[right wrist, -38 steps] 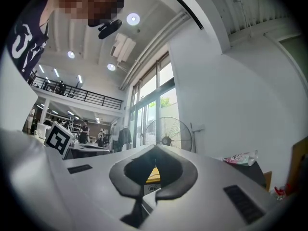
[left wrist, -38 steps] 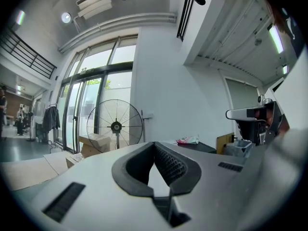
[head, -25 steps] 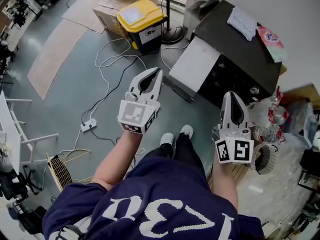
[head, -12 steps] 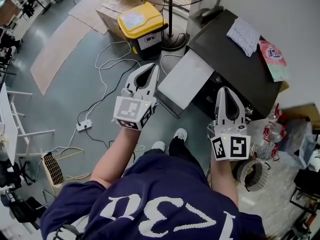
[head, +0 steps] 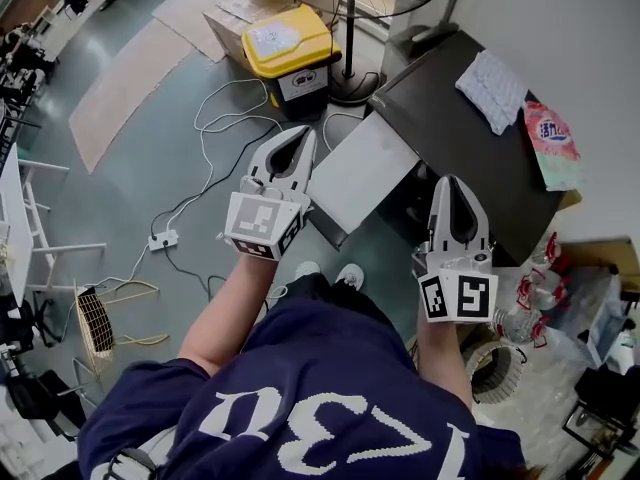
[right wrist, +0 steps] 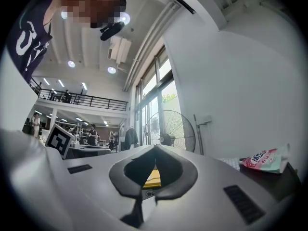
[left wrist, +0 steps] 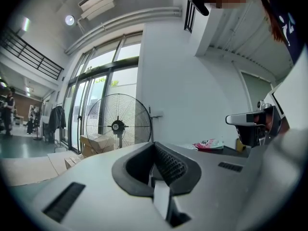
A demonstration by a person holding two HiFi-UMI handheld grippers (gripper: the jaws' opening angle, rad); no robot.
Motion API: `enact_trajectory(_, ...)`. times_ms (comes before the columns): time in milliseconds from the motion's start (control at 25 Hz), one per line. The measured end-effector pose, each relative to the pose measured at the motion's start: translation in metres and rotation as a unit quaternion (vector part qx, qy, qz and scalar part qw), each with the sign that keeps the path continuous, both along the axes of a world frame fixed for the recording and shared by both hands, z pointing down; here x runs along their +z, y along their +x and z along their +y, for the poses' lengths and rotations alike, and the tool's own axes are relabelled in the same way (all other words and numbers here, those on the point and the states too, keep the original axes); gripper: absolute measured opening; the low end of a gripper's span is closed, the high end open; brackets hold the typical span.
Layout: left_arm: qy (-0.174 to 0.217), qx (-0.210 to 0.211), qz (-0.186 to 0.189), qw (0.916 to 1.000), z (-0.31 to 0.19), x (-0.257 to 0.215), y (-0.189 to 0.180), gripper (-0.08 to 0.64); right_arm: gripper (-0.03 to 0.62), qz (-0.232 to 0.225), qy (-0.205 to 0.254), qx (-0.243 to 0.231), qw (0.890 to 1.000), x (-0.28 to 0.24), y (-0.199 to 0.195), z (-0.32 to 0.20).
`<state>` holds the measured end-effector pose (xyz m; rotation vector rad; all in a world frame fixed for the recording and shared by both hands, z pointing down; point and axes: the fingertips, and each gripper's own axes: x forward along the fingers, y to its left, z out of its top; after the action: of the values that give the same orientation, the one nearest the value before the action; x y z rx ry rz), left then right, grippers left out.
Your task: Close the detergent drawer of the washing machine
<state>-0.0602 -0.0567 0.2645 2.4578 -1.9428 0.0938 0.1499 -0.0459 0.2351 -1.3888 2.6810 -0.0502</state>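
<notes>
I am looking into a big, open, workshop-style lab hall, not a home. In the head view a bare grey floor (head: 150,168) fills the left half, with flattened cardboard sheets (head: 125,78) at the upper left. Loose white cables (head: 215,128) trail to a power strip (head: 160,239) at centre left, and a yellow-lidded bin (head: 285,43) stands at top centre. The left gripper view shows floor-to-ceiling windows (left wrist: 96,95) at left, a tall pedestal fan (left wrist: 118,124) before them, cardboard boxes (left wrist: 98,143) at its foot, and exposed pipes (left wrist: 125,23) along the ceiling. At the left of the right gripper view I see a railed mezzanine (right wrist: 82,100) under round ceiling lights (right wrist: 71,64), with people (right wrist: 91,134) at work desks beneath it.
</notes>
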Motion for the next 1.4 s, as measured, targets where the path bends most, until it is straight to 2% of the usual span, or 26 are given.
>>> enact_trajectory(240,0.002,0.008,-0.004,1.0000,-0.009,0.002,-0.003,0.020,0.015,-0.008,-0.016,0.000,1.000,0.009,-0.008,-0.016)
enact_trajectory(520,-0.018,0.028,0.000,0.9994,-0.020,0.030,-0.028,0.020,0.017,0.008,-0.039,0.002,0.999,0.033,-0.038,-0.023)
enact_trajectory(640,-0.033,0.050,-0.004,0.9982,-0.025,0.050,-0.039,0.020,0.017,0.021,-0.052,0.007,0.998,0.056,-0.050,-0.022)
enact_trajectory(800,-0.069,0.086,0.004,0.9939,-0.031,0.088,-0.056,0.021,0.017,0.051,-0.103,-0.008,0.993,0.111,-0.075,-0.015)
enact_trajectory(960,-0.114,0.137,0.021,0.9837,-0.030,0.132,-0.070,0.023,0.017,0.101,-0.138,-0.040,0.984,0.168,-0.103,0.000)
enact_trajectory(1080,-0.146,0.166,0.014,0.9750,-0.025,0.164,-0.078,0.025,0.017,0.127,-0.180,-0.083,0.972,0.204,-0.121,0.016)
enact_trajectory(1120,-0.157,0.178,0.010,0.9714,-0.022,0.174,-0.080,0.039,0.028,0.132,-0.199,-0.099,0.966,0.216,-0.126,0.022)
enact_trajectory(1160,-0.168,0.191,0.006,0.9671,-0.018,0.185,-0.082,0.064,0.083,0.137,-0.216,-0.116,0.960,0.228,-0.132,0.028)
enact_trajectory(1240,-0.192,0.217,-0.004,0.9572,-0.009,0.205,-0.086,0.114,0.104,0.148,-0.240,-0.147,0.948,0.248,-0.142,0.043)
enact_trajectory(1400,-0.237,0.254,-0.027,0.9374,0.012,0.241,-0.097,0.135,0.164,0.164,-0.267,-0.199,0.929,0.271,-0.158,0.067)
